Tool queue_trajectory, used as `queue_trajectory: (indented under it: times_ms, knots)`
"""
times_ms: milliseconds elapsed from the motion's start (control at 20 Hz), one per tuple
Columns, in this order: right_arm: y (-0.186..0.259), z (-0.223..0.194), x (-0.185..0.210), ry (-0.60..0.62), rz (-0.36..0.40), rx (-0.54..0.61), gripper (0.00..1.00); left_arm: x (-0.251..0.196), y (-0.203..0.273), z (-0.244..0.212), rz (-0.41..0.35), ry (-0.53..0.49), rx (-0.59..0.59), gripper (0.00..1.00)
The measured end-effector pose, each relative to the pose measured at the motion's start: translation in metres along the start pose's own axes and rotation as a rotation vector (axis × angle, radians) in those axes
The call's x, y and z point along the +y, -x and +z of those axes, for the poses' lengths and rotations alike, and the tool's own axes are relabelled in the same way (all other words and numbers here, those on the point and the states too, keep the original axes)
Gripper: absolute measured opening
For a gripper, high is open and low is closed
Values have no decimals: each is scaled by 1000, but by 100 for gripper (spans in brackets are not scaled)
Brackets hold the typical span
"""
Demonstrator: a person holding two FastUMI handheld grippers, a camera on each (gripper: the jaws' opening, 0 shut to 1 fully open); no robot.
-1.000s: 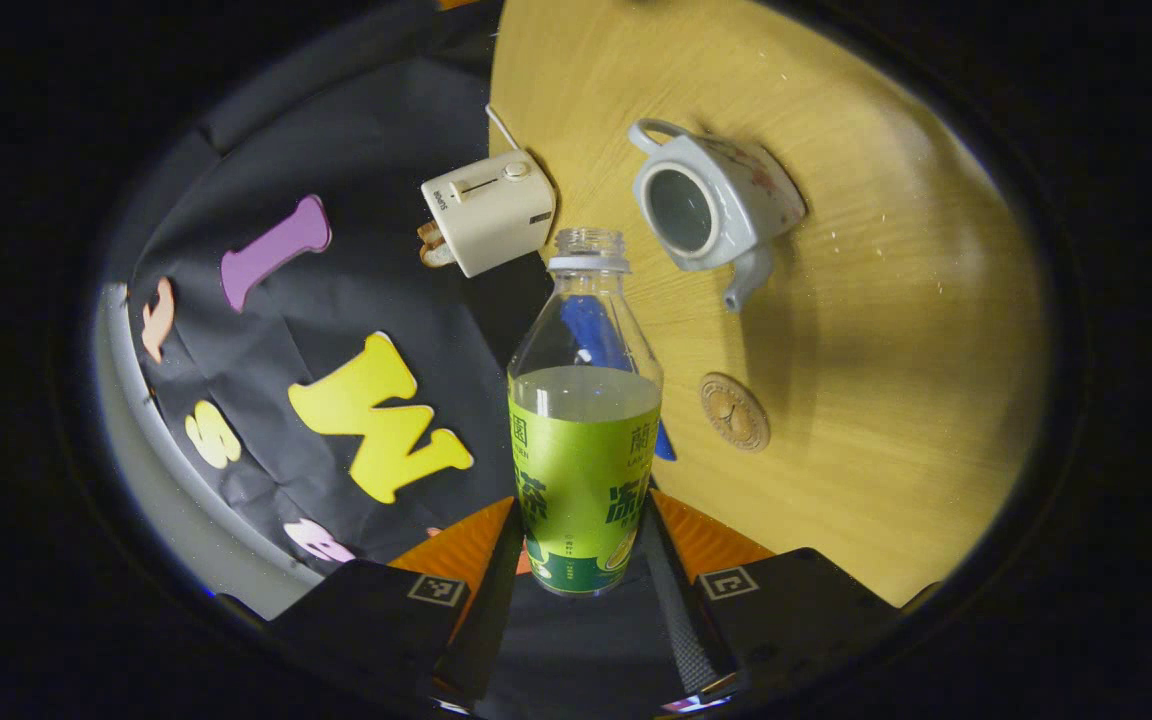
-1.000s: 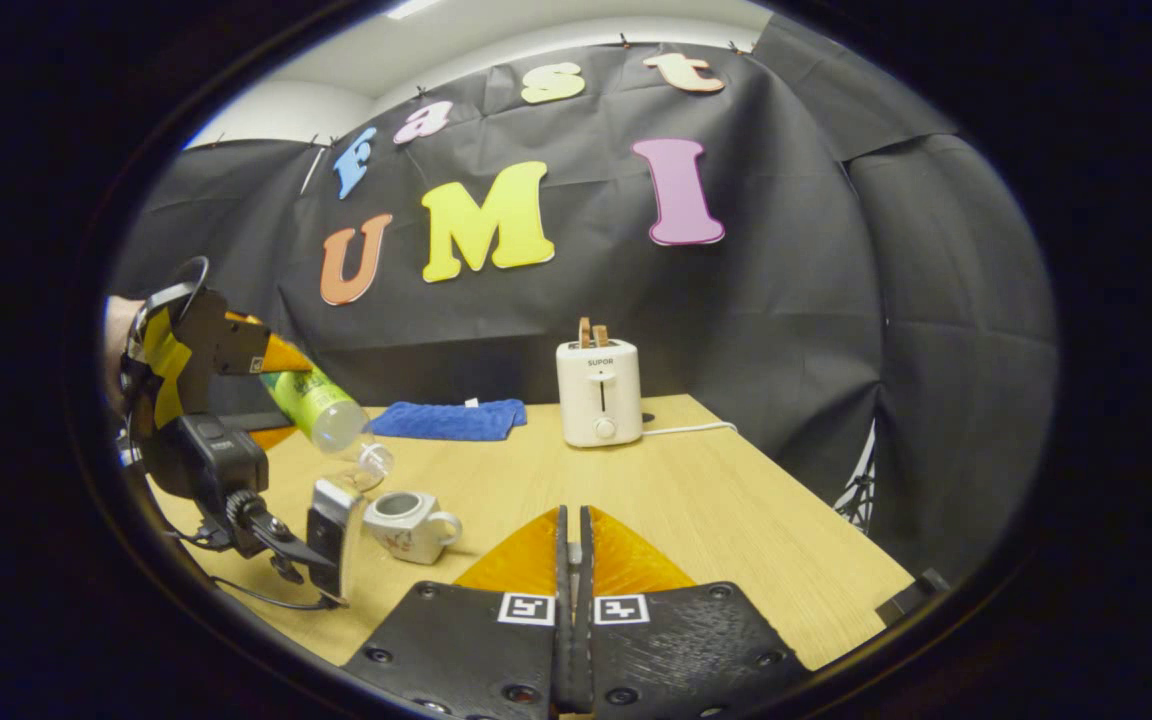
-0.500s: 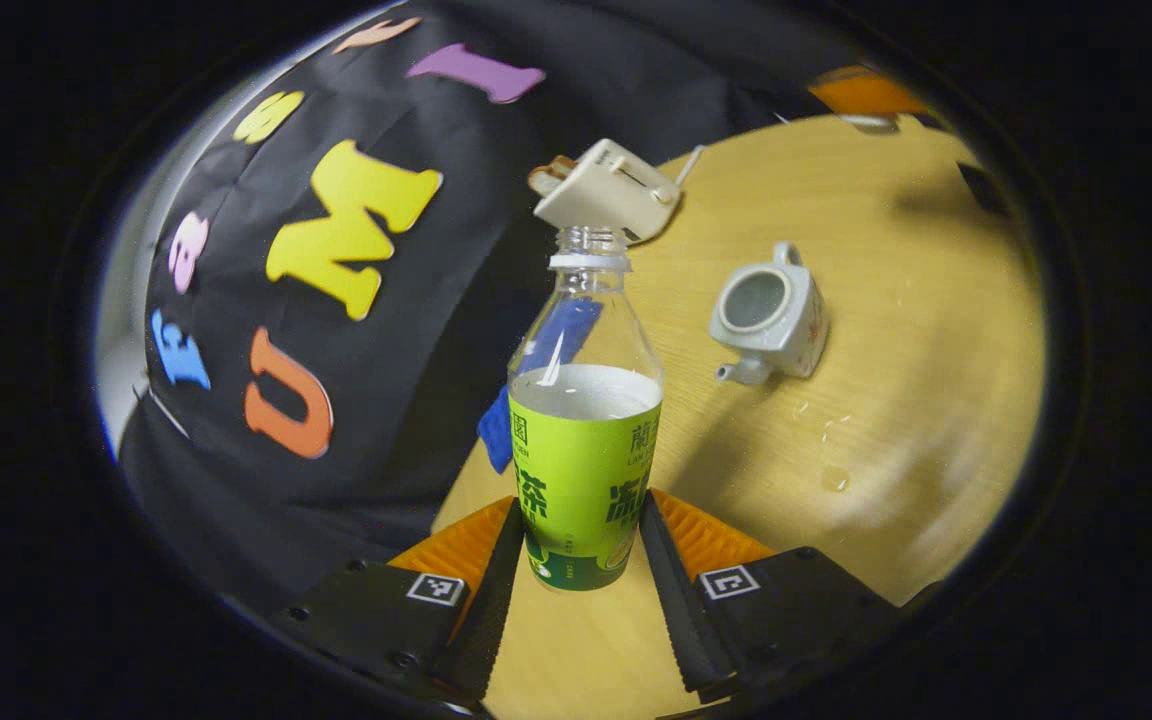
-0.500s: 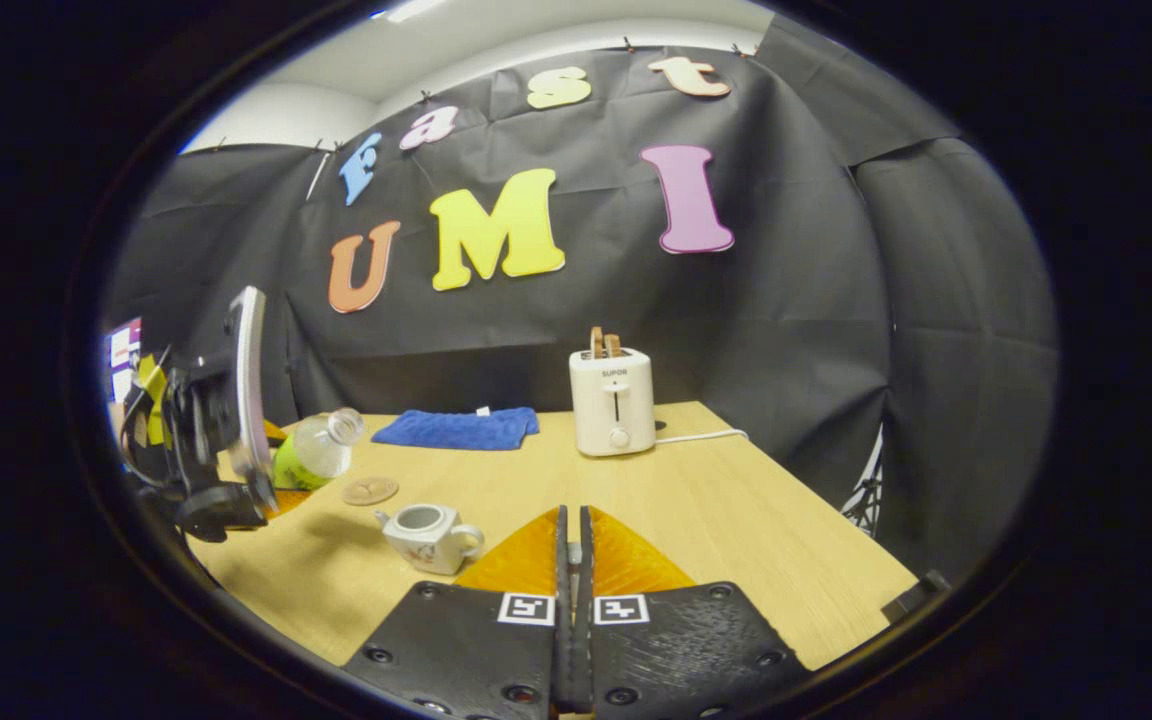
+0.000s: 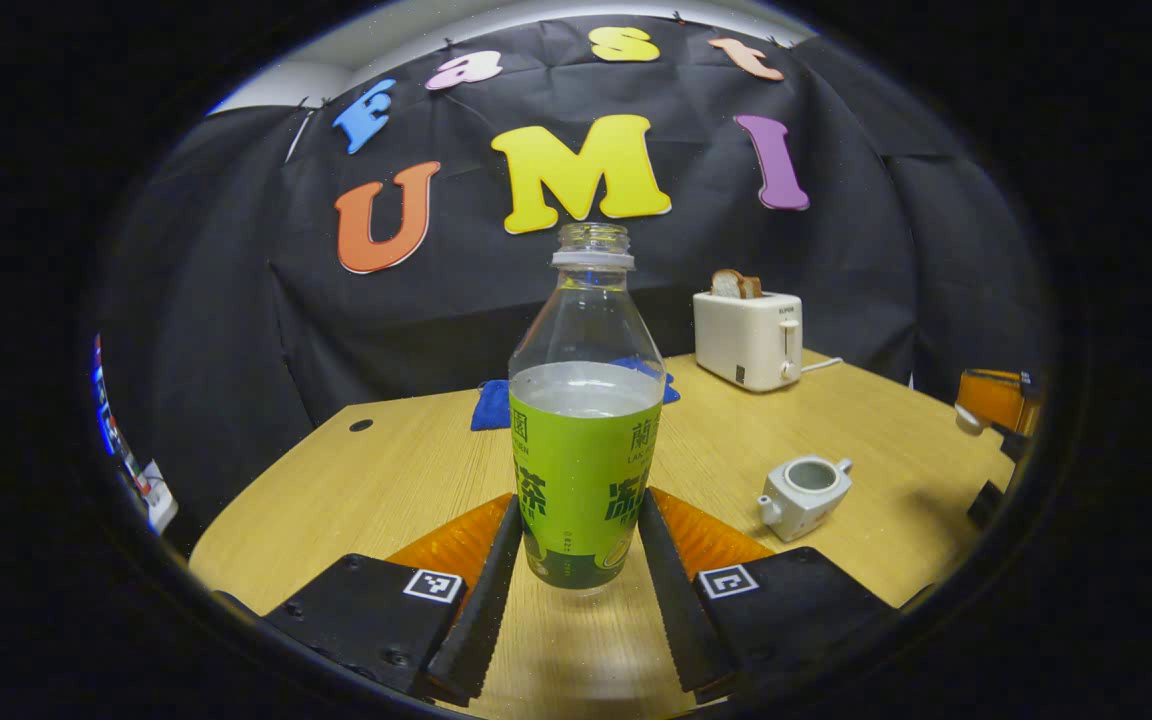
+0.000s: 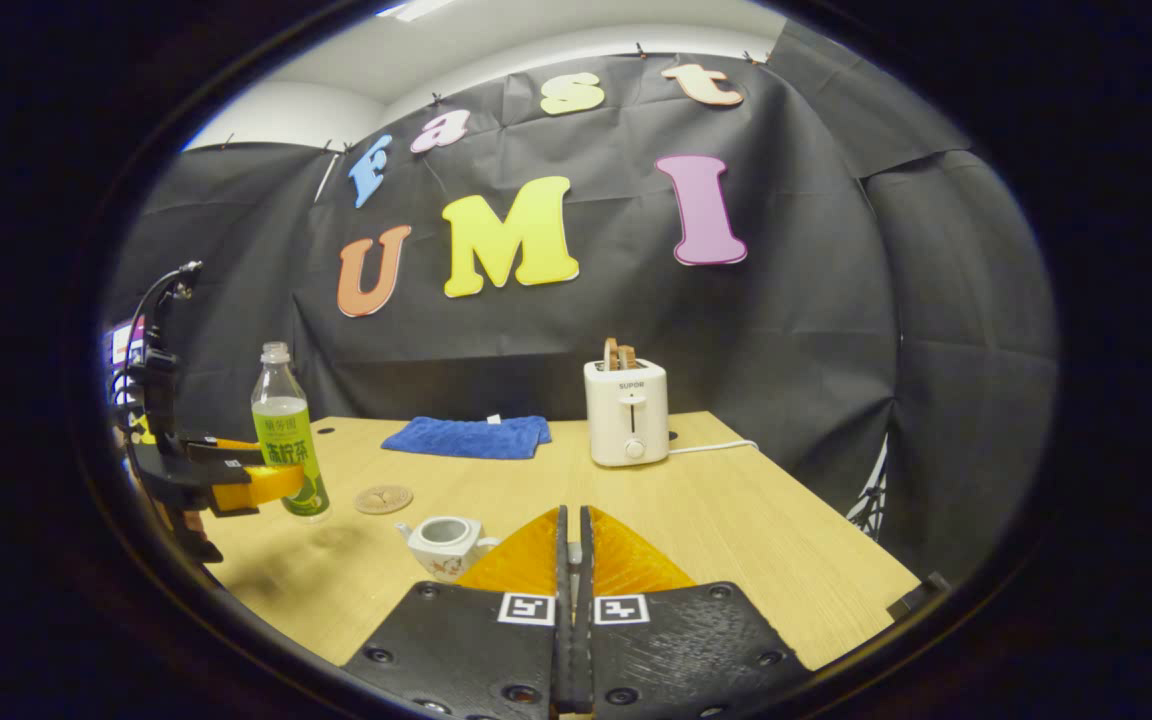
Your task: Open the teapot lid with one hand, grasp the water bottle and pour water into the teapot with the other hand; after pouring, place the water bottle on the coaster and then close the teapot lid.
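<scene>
A clear water bottle (image 5: 586, 440) with a green label, uncapped and about half full, stands upright with my left gripper (image 5: 581, 505) shut on its lower body. In the right gripper view the bottle (image 6: 286, 440) and the left gripper (image 6: 246, 482) are at the table's left, just left of the round coaster (image 6: 383, 498); the bottle's base is at or barely above the tabletop. The white teapot (image 6: 446, 543) (image 5: 804, 492) sits lidless on the table. My right gripper (image 6: 571, 545) is pressed shut; in the left gripper view a small white lid (image 5: 964, 420) shows at its tips.
A white toaster (image 6: 626, 425) with toast stands at the back of the wooden table (image 6: 736, 520), its cord running right. A folded blue cloth (image 6: 471, 437) lies at the back centre. The table's right edge drops off near the black wall.
The left gripper has swung the bottle from tilted over the teapot to upright and brought it down left of the coaster. The right gripper has barely moved.
</scene>
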State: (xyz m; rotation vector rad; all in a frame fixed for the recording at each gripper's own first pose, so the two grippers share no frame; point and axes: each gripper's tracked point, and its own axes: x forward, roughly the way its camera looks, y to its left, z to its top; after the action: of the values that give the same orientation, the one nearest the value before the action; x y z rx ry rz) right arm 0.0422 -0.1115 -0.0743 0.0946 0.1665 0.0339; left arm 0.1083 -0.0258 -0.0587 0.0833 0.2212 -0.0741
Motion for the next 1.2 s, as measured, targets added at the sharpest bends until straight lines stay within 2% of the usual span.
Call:
queue_trajectory:
  times_ms: [300, 600, 850, 1200]
  knots:
    - [1, 5, 8, 26, -4, -3, 0, 11, -49, 26, -15, 54, -71, 71]
    - [-8, 0, 3, 24, -23, 15, 0, 26, -97, 37, -5, 42, -117, 71]
    - [-17, -11, 1, 22, -30, 41, 0, 24, -132, 22, -24, 68, -109, 71]
    - [-25, -20, -3, 14, -33, 65, 0, 22, -149, 2, -30, 96, -71, 71]
